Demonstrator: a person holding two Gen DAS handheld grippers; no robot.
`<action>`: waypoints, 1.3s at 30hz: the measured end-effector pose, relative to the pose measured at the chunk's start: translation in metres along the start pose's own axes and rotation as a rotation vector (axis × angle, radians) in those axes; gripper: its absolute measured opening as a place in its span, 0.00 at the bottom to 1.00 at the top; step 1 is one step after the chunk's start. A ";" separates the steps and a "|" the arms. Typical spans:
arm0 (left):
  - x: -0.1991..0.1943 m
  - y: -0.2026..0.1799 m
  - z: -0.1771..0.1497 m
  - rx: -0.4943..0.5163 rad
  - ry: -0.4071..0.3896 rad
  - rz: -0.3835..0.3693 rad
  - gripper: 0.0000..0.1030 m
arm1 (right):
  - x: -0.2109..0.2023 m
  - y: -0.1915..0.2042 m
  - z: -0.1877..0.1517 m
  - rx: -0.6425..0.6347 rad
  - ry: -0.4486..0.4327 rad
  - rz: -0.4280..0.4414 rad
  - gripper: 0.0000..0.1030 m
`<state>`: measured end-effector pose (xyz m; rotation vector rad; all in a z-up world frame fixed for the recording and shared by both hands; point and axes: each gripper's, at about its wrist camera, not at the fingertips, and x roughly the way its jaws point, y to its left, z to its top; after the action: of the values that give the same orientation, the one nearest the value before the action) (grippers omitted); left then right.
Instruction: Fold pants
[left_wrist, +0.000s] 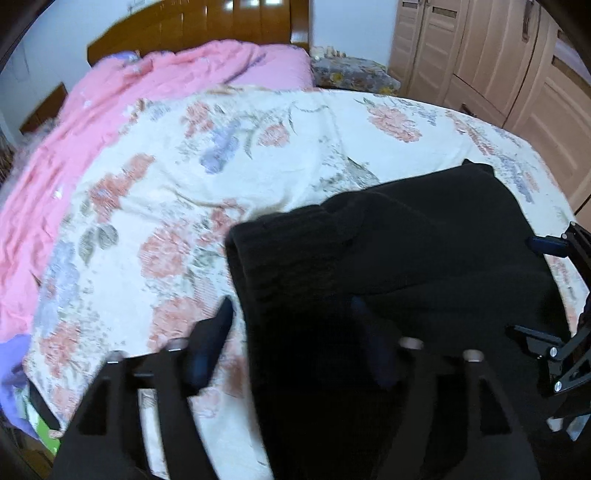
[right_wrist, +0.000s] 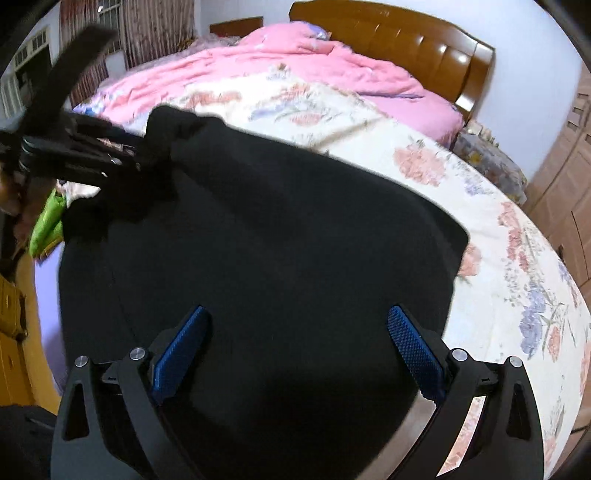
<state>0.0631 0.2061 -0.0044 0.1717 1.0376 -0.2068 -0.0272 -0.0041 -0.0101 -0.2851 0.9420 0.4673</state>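
The black pants (left_wrist: 406, 251) lie folded into a wide dark block on the floral bedspread (left_wrist: 258, 155), near its front right corner. My left gripper (left_wrist: 291, 317) is open; the pants' left edge runs between its fingers and neither pad presses on the cloth. In the right wrist view the pants (right_wrist: 277, 221) fill the middle of the picture. My right gripper (right_wrist: 298, 314) hangs open just above them, and its blue pads (right_wrist: 413, 354) are bare. The left gripper (right_wrist: 142, 155) shows at the pants' far left corner. The right gripper (left_wrist: 535, 291) shows at the pants' right edge.
A crumpled pink quilt (left_wrist: 92, 122) covers the far side of the bed, below a wooden headboard (right_wrist: 406, 40). A low stand under floral cloth (left_wrist: 351, 72) and wooden wardrobe doors (left_wrist: 498, 62) stand to the right. Something green (right_wrist: 48, 221) lies off the bed's left side.
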 end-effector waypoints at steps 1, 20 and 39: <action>-0.002 -0.001 -0.002 0.009 -0.008 0.021 0.78 | 0.001 -0.001 0.000 0.002 0.001 0.008 0.94; -0.057 -0.004 -0.046 0.021 -0.090 0.024 0.98 | 0.016 0.000 0.013 -0.134 -0.004 0.082 0.96; 0.004 -0.005 -0.018 -0.036 0.020 -0.214 0.46 | 0.016 0.002 0.012 -0.120 -0.021 0.075 0.96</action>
<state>0.0491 0.2049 -0.0168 0.0301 1.0784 -0.3805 -0.0122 0.0067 -0.0165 -0.3542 0.9079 0.5961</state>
